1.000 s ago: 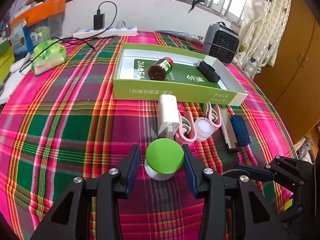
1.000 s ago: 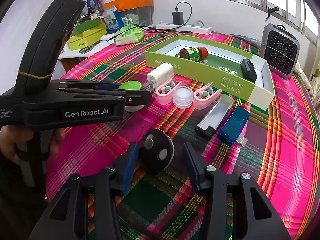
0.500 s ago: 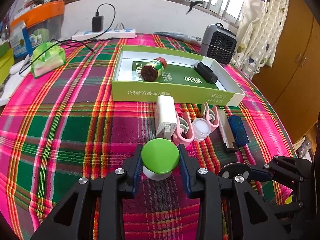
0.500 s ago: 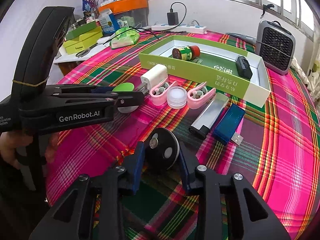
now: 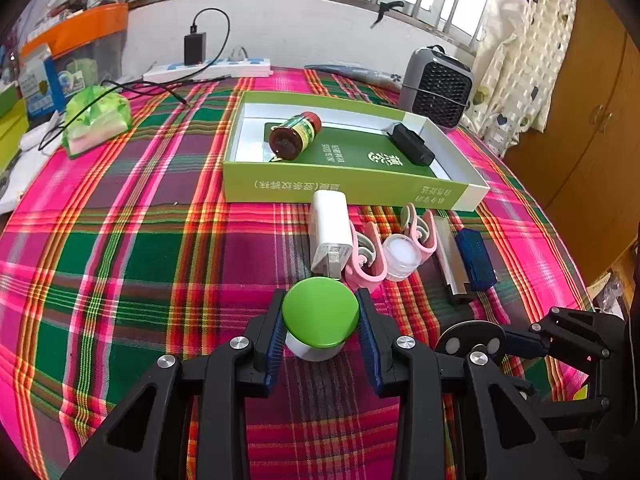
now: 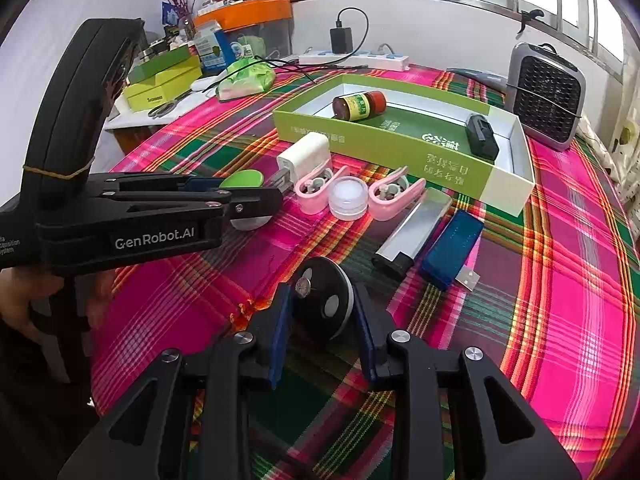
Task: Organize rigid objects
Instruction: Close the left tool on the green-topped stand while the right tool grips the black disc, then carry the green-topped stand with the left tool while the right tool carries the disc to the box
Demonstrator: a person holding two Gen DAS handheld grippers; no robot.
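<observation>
- Pads of the left gripper [image 5: 320, 326] are pinching the green-lidded jar [image 5: 320, 314] on both sides of its lid, the jar sitting on the plaid tablecloth [image 5: 140, 240] just in front of the white charger [image 5: 329, 232].
- Across the table, the right gripper [image 6: 322, 312] is pressing its blue pads against the rim of the black disc [image 6: 324, 298], which is lying near the silver lighter-like bar [image 6: 414, 232] and the blue USB stick [image 6: 452, 248].
- Both grips are sitting on round, smooth edges, so each one probably needs a straight, level lift before any travel; a tilted pull could be letting the jar lid or the disc roll out between the pads.
- The green box [image 5: 348, 192] is waiting beyond the row of loose items, already holding a brown bottle [image 5: 295, 136] and a black block [image 5: 412, 145]; carrying high enough to clear its near wall looks like the safe route.
- Two pink clips [image 6: 316, 192] and a small clear pot [image 6: 347, 196] are lying between the grippers and the box, so passing over them rather than through them is advisable.
- Compared with a second ago, both sets of jaws are standing far narrower: they were spread wide around the jar and disc, and have been closing until contact.
- Whether either object is already leaving the cloth is hard to tell from these angles.
</observation>
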